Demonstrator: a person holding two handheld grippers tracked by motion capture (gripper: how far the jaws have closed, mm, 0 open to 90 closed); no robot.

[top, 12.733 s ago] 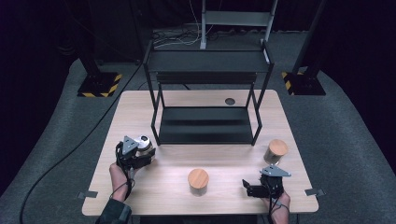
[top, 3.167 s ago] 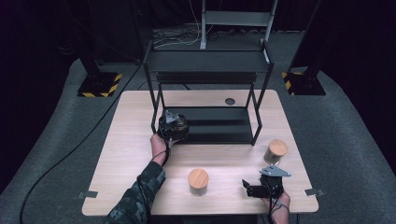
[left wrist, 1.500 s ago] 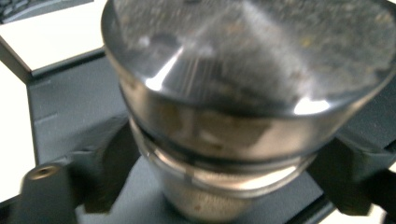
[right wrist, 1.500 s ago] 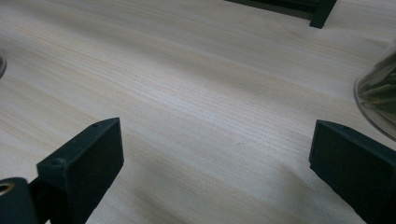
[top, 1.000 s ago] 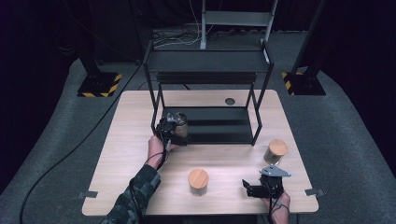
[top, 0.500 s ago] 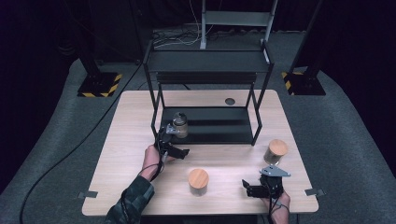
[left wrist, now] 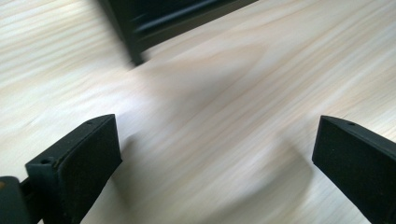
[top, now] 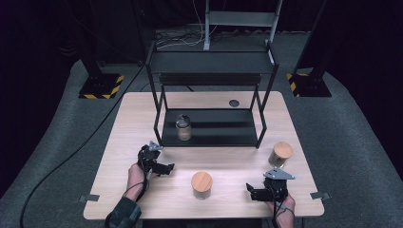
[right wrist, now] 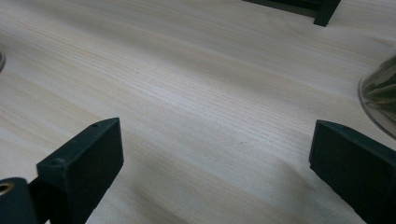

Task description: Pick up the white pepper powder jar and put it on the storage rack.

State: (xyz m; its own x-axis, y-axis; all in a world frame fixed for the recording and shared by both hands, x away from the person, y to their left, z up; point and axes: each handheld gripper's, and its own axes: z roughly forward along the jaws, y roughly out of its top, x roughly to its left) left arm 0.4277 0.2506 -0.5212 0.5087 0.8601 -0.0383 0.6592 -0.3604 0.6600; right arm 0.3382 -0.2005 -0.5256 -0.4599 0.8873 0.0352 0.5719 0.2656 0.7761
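While the jar point(top: 183, 127) stands upright on the rack's lower shelf point(top: 223, 128), both tools point(top: 164, 167) point(top: 252, 191) gape wide, empty.

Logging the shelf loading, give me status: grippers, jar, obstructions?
Left hand-held gripper open, empty, off the rack. Right hand-held gripper open, on table. Metal-lid jar upright on lower shelf. Nothing blocking.

A lab or recording studio, not a home: a lone pale wood bench point(top: 142, 118) stands on grey carpet point(top: 342, 123) with black darkness all round. Stand bases marked with yellow-and-black hazard tape point(top: 102, 89) sit at the left and right, beside dark uprights. Cables point(top: 183, 38) lie loose on the floor behind, near a grey metal frame point(top: 242, 19). A bare black metal rack point(top: 214, 66) stands on the bench
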